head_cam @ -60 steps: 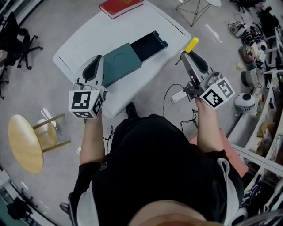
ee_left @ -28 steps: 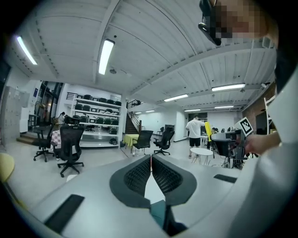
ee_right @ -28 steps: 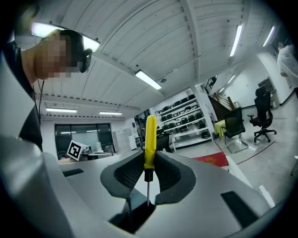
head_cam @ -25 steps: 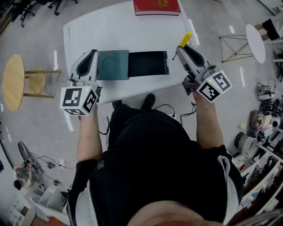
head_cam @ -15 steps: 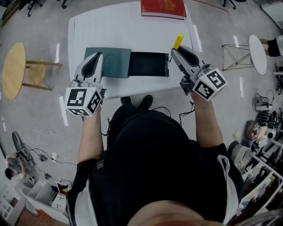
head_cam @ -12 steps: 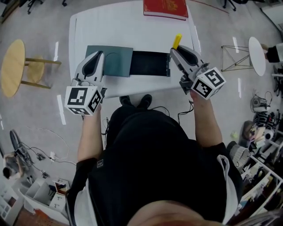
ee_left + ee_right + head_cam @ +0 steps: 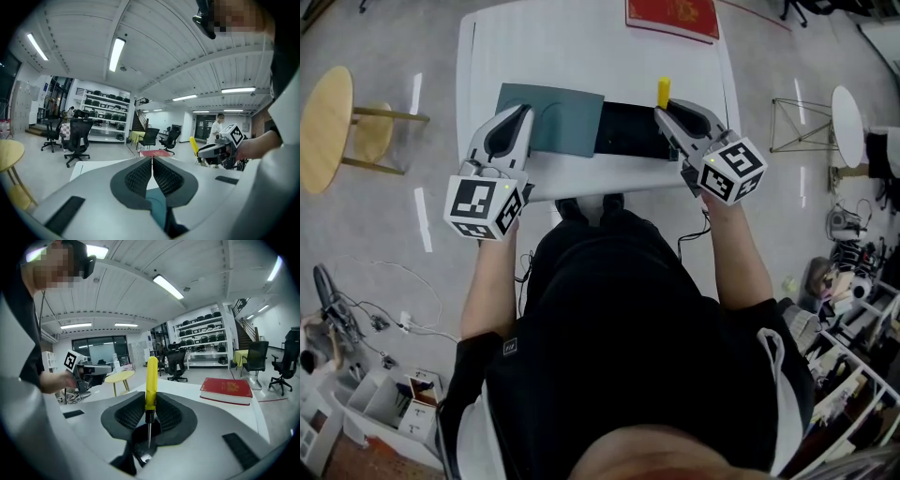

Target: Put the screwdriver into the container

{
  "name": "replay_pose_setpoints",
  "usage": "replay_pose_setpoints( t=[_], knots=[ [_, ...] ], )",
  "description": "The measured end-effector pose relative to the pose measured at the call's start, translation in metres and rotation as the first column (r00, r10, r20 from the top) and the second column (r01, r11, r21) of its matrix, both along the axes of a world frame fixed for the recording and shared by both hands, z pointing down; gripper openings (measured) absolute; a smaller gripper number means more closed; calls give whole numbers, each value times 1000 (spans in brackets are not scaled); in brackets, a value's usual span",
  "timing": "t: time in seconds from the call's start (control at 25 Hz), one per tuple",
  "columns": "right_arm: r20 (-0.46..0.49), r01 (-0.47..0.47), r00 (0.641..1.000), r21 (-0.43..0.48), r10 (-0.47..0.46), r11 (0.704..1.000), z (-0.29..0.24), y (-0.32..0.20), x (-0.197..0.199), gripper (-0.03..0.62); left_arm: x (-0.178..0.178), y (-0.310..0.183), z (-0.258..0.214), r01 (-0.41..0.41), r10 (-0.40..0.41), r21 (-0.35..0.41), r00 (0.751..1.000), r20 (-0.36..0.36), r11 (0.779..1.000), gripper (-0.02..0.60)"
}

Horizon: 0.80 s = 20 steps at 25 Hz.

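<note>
The screwdriver (image 7: 664,92) has a yellow handle and a thin metal shaft (image 7: 149,430). My right gripper (image 7: 667,114) is shut on it where handle meets shaft, handle pointing away from me. It hovers at the right end of the open dark container (image 7: 628,131) on the white table (image 7: 544,47). The container's teal lid (image 7: 555,117) is slid out to the left. My left gripper (image 7: 519,120) hangs over the lid's near left part, shut with nothing in it. In the left gripper view the pads (image 7: 140,174) meet, with the teal lid (image 7: 157,206) below.
A red book (image 7: 672,17) lies at the table's far edge. A yellow stool (image 7: 328,127) stands on the floor to the left, a small white round table (image 7: 848,112) and a wire stand (image 7: 797,122) to the right. Office chairs and shelves fill the room behind.
Both grippers have come in over the table. The right one has carried the screwdriver left to the container's right end; the left one now hangs over the teal lid.
</note>
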State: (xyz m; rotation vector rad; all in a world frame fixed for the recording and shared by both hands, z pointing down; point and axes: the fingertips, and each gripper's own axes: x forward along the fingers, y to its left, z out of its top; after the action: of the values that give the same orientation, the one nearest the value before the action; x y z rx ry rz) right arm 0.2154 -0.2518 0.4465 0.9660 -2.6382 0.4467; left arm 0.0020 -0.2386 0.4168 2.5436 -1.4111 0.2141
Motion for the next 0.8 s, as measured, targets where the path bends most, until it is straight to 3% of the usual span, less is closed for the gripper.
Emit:
replay_pose_setpoints(
  t=[0.44,0.8],
  knots=[
    [-119,159,978,-123,-174,980,65,-1,-14,86,-15,7,18,127,-127,-48,992,3,991,23],
    [-266,238,912,-272,-311,932,133,2,-21,86,-22,17,39,171,-173,-87,985,-13,981,23]
  ],
)
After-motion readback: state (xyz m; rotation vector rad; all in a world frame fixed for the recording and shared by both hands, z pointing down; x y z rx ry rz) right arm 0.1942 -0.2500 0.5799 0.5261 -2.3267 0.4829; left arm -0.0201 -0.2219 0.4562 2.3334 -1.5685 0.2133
